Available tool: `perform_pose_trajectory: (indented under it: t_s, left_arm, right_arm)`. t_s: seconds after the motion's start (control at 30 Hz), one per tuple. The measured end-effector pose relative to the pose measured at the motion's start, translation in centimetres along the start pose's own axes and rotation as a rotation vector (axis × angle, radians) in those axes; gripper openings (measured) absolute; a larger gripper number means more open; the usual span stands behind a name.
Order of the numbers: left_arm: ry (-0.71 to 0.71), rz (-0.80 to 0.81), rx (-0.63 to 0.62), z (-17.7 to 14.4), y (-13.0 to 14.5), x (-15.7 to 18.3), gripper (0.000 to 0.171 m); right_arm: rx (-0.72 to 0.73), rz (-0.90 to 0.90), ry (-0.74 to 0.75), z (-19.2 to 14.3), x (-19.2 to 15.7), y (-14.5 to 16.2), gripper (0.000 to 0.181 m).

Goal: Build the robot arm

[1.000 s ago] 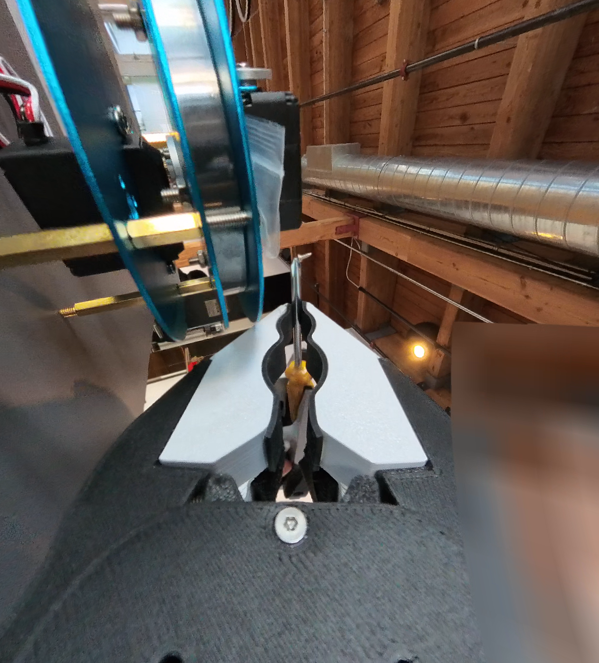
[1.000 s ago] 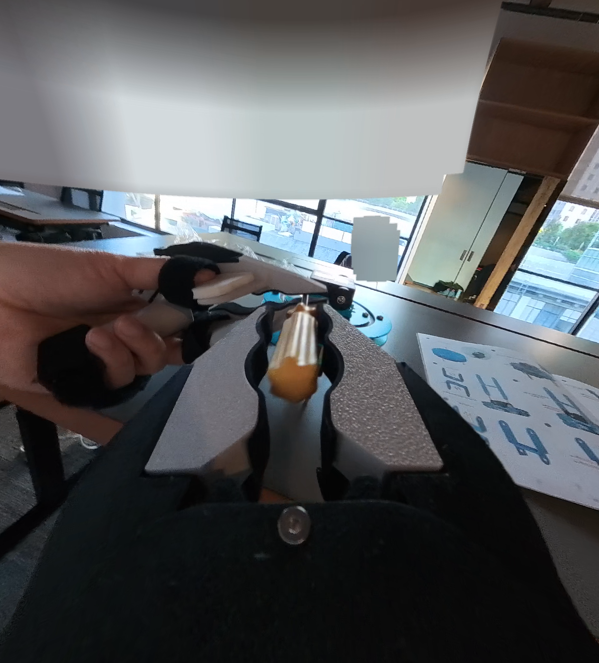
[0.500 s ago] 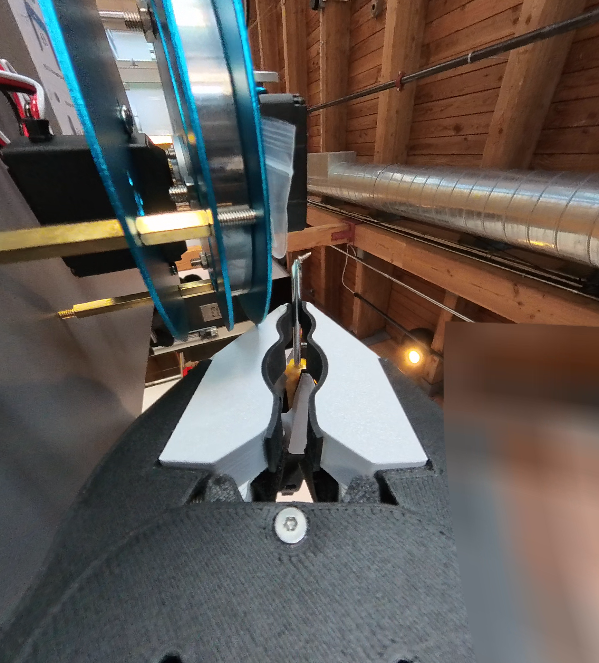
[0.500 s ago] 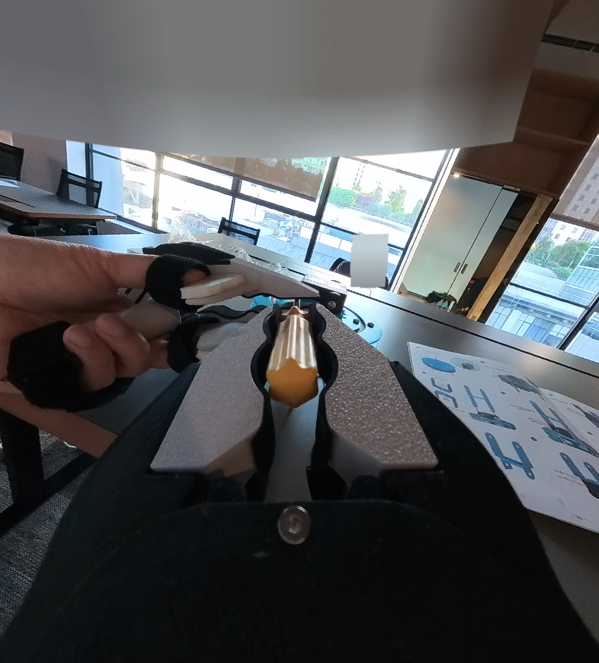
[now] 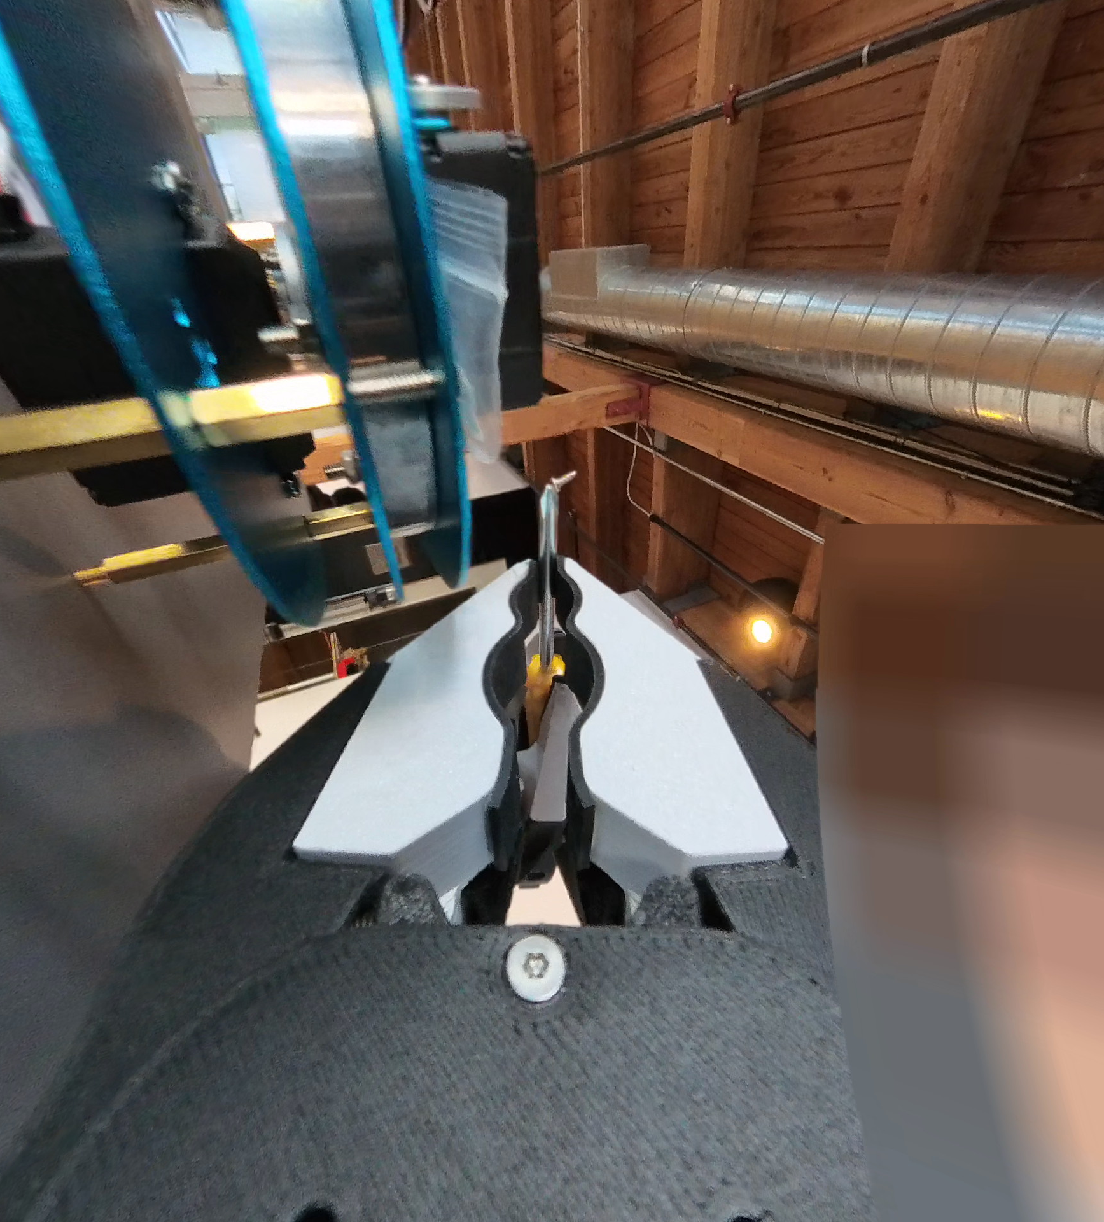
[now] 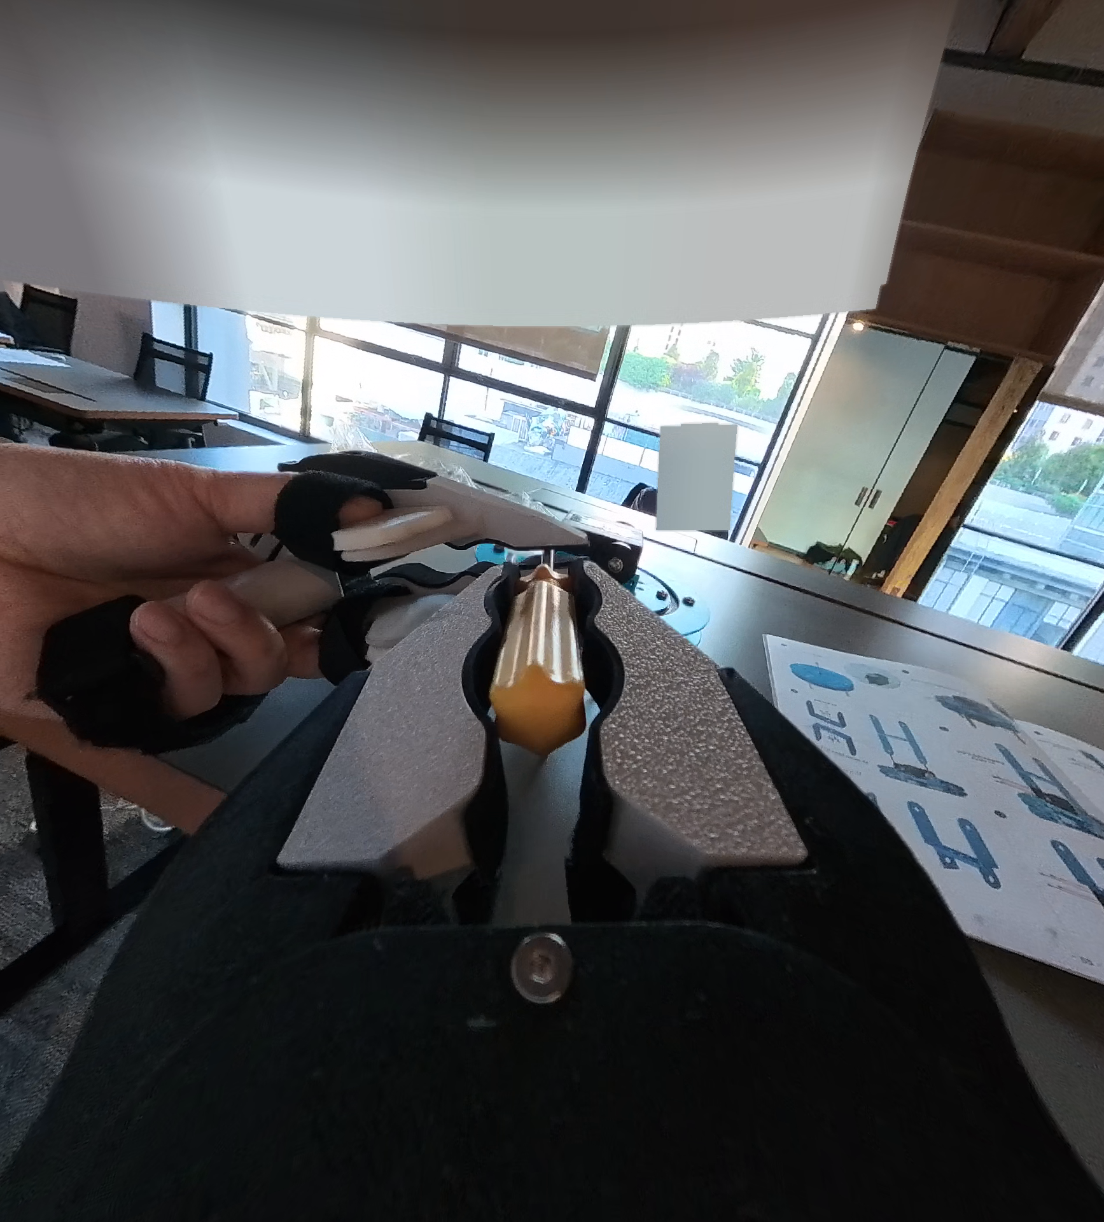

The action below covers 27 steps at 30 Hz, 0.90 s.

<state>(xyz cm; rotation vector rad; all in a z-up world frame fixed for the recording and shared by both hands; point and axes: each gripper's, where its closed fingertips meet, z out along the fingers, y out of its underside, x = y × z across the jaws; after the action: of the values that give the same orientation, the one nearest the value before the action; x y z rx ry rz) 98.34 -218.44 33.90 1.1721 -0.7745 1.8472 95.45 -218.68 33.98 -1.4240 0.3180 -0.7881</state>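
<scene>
Left gripper [image 5: 546, 582]: my jaws nearly closed, pointing up toward the ceiling.
Right gripper [image 6: 542, 582]: my jaws clamped, level.
Left hand [image 6: 93, 582]: strapped in, fingers curled.

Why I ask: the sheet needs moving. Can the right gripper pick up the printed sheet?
Probably not: the right gripper is shut on the yellow-handled screwdriver, though the printed sheet lies uncovered.

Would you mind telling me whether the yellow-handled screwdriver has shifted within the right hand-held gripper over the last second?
Yes: the yellow-handled screwdriver has straightened, now aligned between the grey fingers.
</scene>
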Motion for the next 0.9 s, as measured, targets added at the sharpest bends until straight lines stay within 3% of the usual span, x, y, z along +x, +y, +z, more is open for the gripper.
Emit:
perform_pose_trajectory:
  t_s: [0.1, 0.17, 0.27, 0.4, 0.53, 0.67, 0.9]
  left_arm:
    - [0.025, 0.042, -0.04, 0.1, 0.7, 1.0, 0.002]
    - [0.0, 0.085, -0.066, -0.1, 0.9, 1.4, 0.027]
    - [-0.038, 0.197, -0.087, -2.0, 0.6, 2.4, 0.026]
    - [-0.179, 0.561, -0.083, -6.6, -2.2, 3.9, 0.024]
    - [-0.235, 0.909, -0.118, -8.6, -3.7, 7.2, 0.001]
    - [-0.252, 1.031, -0.266, -8.0, -2.4, 7.7, 0.008]
    - [-0.155, 1.114, -0.302, -6.6, -1.5, 8.0, 0.014]
  right_arm:
    - [0.045, -0.029, -0.006, -0.5, -0.2, -0.9, 0.014]
    - [0.08, -0.034, -0.006, -0.8, -0.1, -1.9, 0.014]
    - [0.086, -0.002, -0.048, -0.8, 0.0, -2.8, 0.014]
    - [0.052, 0.011, -0.116, -0.5, -0.4, -3.2, 0.014]
    - [0.038, -0.065, -0.12, -0.2, -0.9, -3.6, 0.014]
    - [0.054, -0.153, -0.143, 0.0, -2.1, -4.2, 0.014]
    - [0.056, -0.259, -0.152, 0.3, -3.8, -5.0, 0.014]
